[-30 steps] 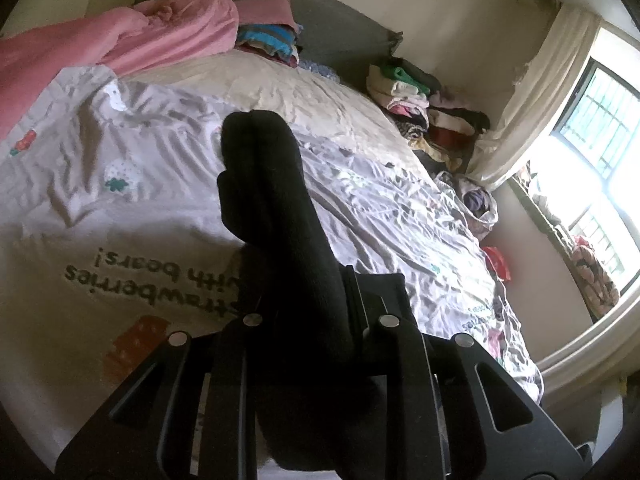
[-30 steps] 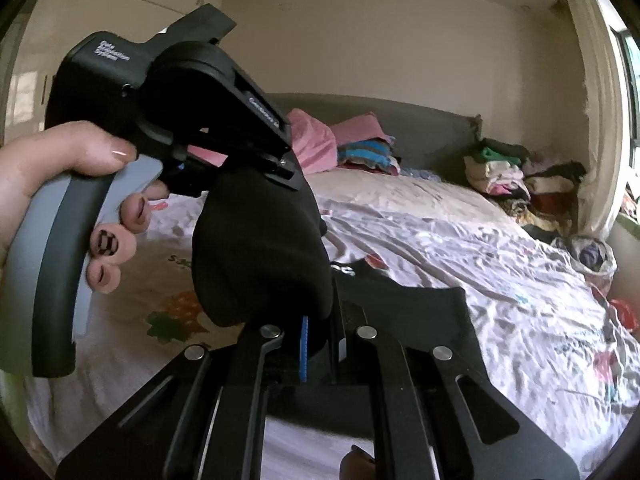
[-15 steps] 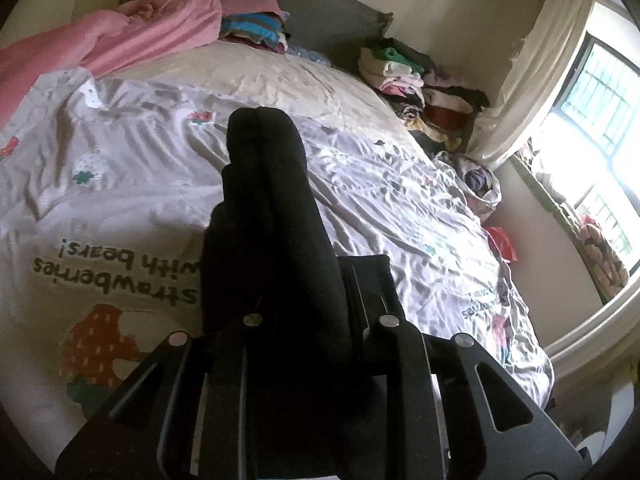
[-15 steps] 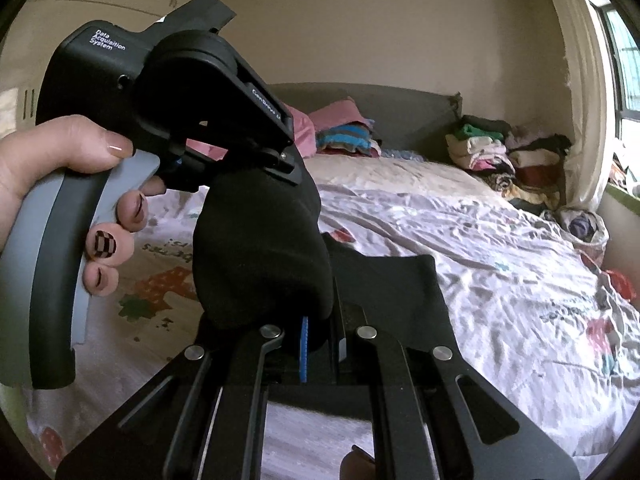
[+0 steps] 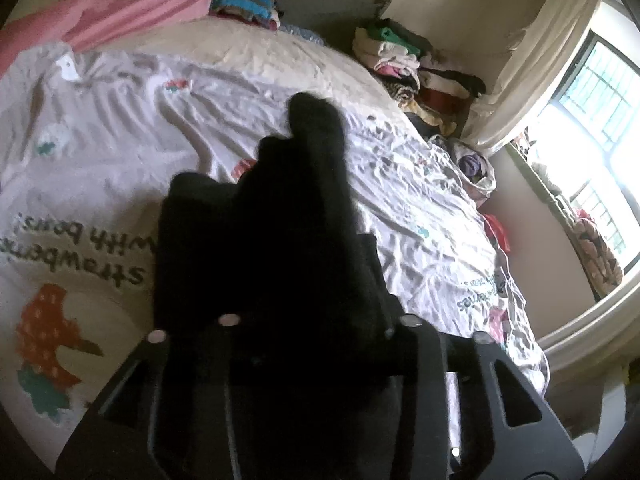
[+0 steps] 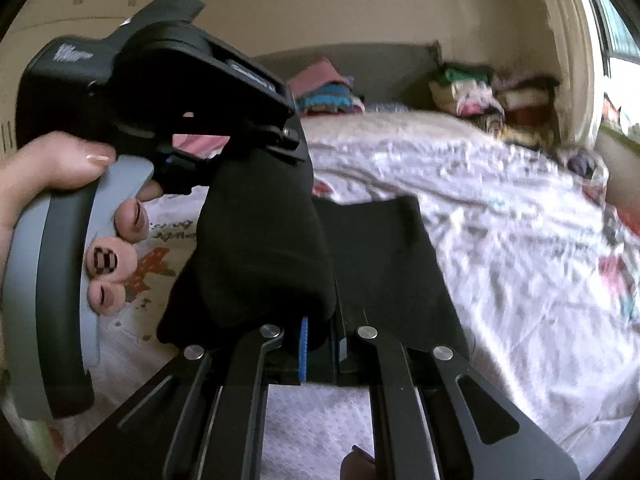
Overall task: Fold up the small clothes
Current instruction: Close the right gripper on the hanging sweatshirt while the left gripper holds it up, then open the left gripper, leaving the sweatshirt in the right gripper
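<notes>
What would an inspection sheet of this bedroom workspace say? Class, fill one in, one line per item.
Surface: bed under a wrinkled white printed sheet.
Job's things: black garment held up above the bed between both grippers, one part draped on the sheet.
Clutter: pink blanket and folded clothes by the headboard; clothes pile at the far corner.
Grippers: left gripper shut on the garment; right gripper shut on it too.
Cables: nothing seen.
Surroundings: window with curtain, bright daylight.
</notes>
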Action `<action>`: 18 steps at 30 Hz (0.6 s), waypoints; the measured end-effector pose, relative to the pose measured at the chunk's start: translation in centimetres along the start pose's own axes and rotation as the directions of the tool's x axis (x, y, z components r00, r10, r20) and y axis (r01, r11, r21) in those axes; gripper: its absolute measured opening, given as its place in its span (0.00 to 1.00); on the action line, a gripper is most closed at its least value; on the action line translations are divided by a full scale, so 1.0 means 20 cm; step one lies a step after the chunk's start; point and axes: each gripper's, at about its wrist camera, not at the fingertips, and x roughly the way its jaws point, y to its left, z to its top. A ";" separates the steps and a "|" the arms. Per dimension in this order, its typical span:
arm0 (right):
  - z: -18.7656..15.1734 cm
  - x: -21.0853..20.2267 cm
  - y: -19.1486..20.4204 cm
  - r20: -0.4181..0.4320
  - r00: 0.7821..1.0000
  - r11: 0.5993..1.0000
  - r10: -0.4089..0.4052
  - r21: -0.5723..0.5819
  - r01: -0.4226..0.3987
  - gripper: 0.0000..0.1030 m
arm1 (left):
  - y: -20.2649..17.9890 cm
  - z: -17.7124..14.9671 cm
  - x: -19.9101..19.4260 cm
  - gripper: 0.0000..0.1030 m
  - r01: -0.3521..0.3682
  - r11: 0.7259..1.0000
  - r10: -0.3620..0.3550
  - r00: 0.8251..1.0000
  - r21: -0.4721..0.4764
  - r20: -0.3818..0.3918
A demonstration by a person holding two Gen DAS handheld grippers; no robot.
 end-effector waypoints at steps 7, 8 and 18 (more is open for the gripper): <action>-0.03 0.08 -0.15 -0.088 0.991 0.983 0.102 0.163 -0.087 0.10 | 0.03 -0.03 0.08 0.86 0.032 0.997 -0.034 0.999 -0.067 -0.039; -0.04 0.10 -0.18 -0.104 0.987 0.975 0.122 0.201 -0.100 0.10 | 0.03 -0.03 0.08 0.86 0.039 0.997 -0.042 0.998 -0.073 -0.042; -0.10 0.17 -0.38 -0.142 0.947 0.868 0.287 0.457 -0.194 0.18 | 0.05 -0.01 -0.02 0.91 0.066 0.995 -0.067 0.998 -0.078 -0.013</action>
